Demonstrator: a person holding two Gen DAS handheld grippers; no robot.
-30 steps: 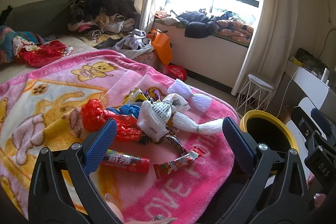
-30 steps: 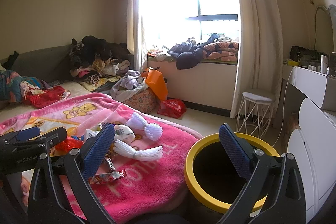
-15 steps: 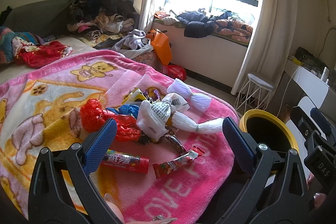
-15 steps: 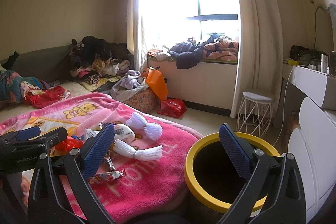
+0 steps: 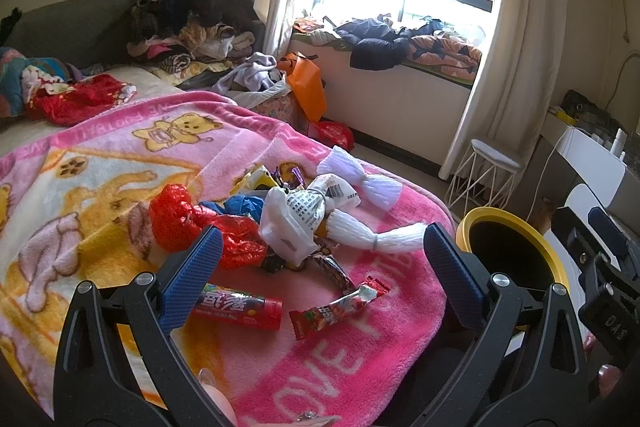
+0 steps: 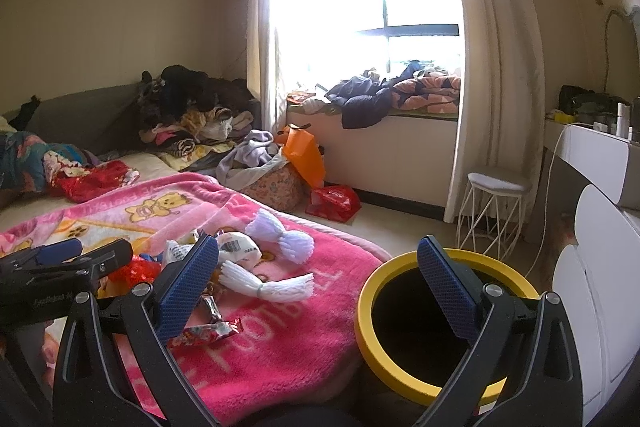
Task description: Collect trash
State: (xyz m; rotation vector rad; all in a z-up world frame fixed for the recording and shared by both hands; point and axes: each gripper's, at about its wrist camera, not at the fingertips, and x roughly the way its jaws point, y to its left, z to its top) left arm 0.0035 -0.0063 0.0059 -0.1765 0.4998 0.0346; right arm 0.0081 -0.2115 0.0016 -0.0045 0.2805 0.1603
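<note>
A pile of trash lies near the foot corner of the bed, on a fluffy pink cartoon-print blanket (image 5: 120,163). In the pile are a crumpled red plastic bag (image 5: 192,219), a crumpled blue plastic bag (image 5: 244,205), a white printed plastic bag (image 5: 300,215) and two white tassel-like bundles of string (image 5: 376,237). Nearer the bed's foot edge lie a red cylindrical candy tube (image 5: 240,309) and a red candy-bar wrapper (image 5: 338,307), side by side but apart.

The left gripper (image 5: 320,263) hovers above the blanket with its blue-padded jaws spread wide and nothing between them; the candy tube shows just beside its left finger.

The right gripper (image 6: 320,287) is also spread wide and empty, held between the bed's foot edge and a round bin with a yellow rim and dark inside (image 6: 400,367). The bin stands on the floor just beside the bed's corner.

Beyond the bed, a white wire-legged stool (image 6: 496,211) stands by the cream curtain (image 6: 496,67), and clothes are heaped on the window ledge (image 6: 380,131).
</note>
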